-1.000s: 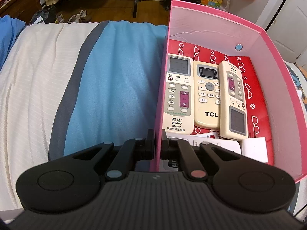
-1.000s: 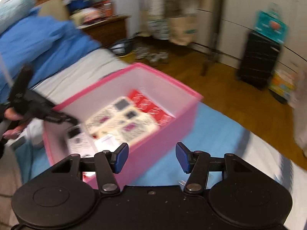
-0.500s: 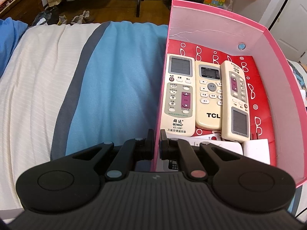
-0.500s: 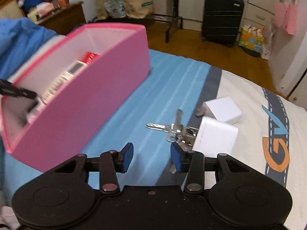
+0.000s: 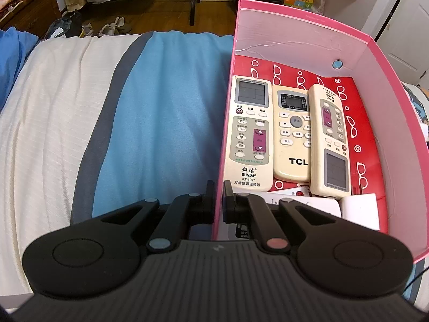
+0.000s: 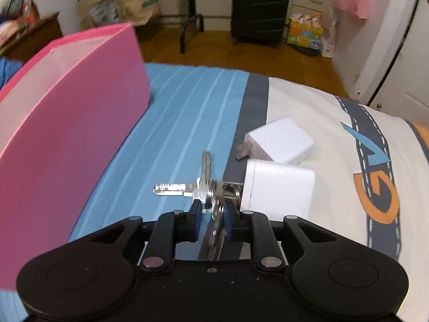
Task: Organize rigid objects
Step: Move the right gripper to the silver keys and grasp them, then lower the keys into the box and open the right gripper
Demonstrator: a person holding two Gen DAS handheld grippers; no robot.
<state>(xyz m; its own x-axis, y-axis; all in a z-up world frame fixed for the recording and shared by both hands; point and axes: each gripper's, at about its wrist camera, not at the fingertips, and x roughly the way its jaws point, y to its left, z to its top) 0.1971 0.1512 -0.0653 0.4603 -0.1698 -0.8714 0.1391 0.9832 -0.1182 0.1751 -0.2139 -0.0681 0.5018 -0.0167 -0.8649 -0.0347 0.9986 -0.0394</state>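
Left gripper (image 5: 219, 198) clamped on the near left wall of the pink box (image 5: 375, 53), one finger outside the wall, the other inside, wall pinched between them. Box resting on the striped bedspread (image 5: 161, 112), open top up. Inside, three remote controls flat and side by side, long axes running from the near end toward the far wall: QUNDA remote (image 5: 248, 134) hard against the left wall, screen end pointing far; TCL remote (image 5: 292, 136) in the middle, screen end also far; third remote (image 5: 331, 139) on the right, reversed, its screen end pointing near. White items at the near end of the box, partly hidden behind the gripper. Right gripper (image 6: 211, 216) low over the bedspread beside the box's outer wall, jaws just been closing, now narrow around the bunch of keys (image 6: 203, 187); firm pressure of the pads on the metal impossible to tell through the blur. One key blade pointing left across the blue stripes, another pointing away. Two white chargers (image 6: 278, 187) just right of the keys, nearer one touching the key ring, farther one (image 6: 281, 139) with prongs pointing left.
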